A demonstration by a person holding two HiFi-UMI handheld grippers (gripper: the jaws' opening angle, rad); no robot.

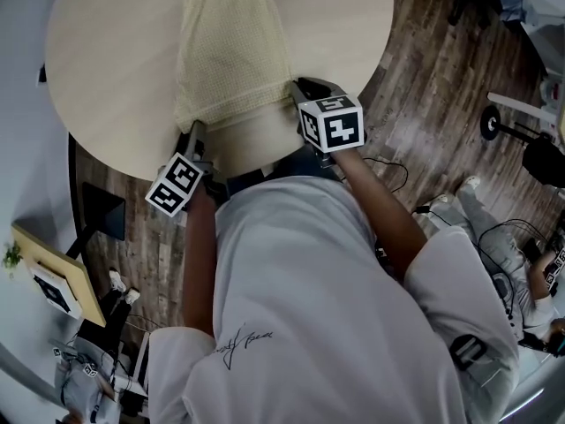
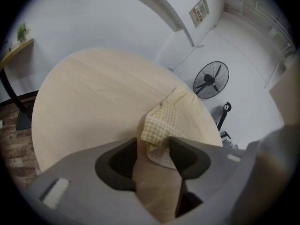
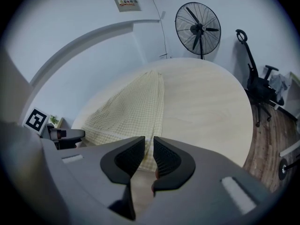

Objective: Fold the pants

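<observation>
Pale yellow checked pants (image 1: 229,51) lie lengthwise on the round wooden table (image 1: 106,60), one end at the near edge. My left gripper (image 1: 196,132) is at that end's left corner. In the left gripper view its jaws (image 2: 153,144) stand wide open, and the cloth corner (image 2: 159,128) lies between the tips with no pad pressing on it. My right gripper (image 1: 296,88) is at the right corner. Its jaws (image 3: 149,142) show a narrow gap, with the cloth edge (image 3: 131,109) just beyond the tips and nothing held.
The table's edge (image 1: 256,157) is right in front of the person's body. A standing fan (image 3: 198,27) and an office chair (image 3: 258,83) stand beyond the table. Cables and another person's legs (image 1: 468,201) are on the wooden floor at the right.
</observation>
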